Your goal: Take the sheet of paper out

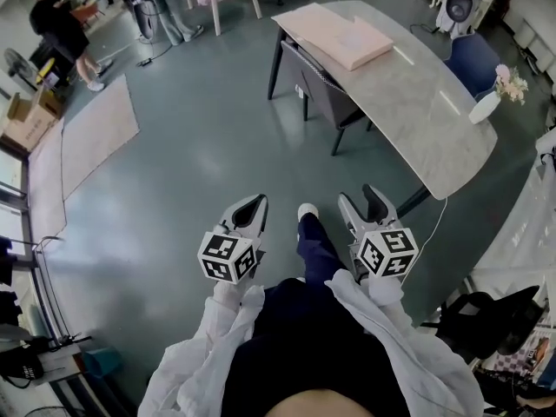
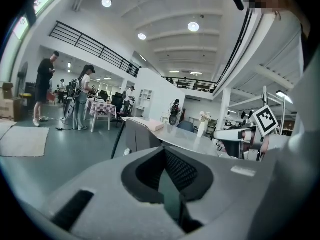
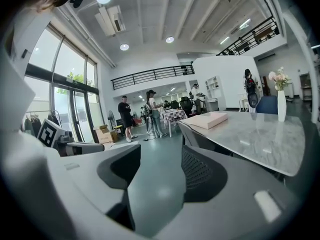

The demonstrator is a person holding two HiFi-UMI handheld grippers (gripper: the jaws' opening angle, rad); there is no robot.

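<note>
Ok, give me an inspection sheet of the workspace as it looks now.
Surface: marble table, mostly bare.
Job's things: pink flat box at its far end; no loose sheet of paper seen.
Clutter: vase of flowers; chair tucked under.
Grippers: left hand-held gripper shut, empty; right hand-held gripper open, empty.
Cables: white cable below the table's near end.
Surroundings: rug, cardboard boxes, person standing far off.

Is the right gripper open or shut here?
Open: the right gripper has its jaws standing apart, with bare floor showing between them and nothing held.
</note>
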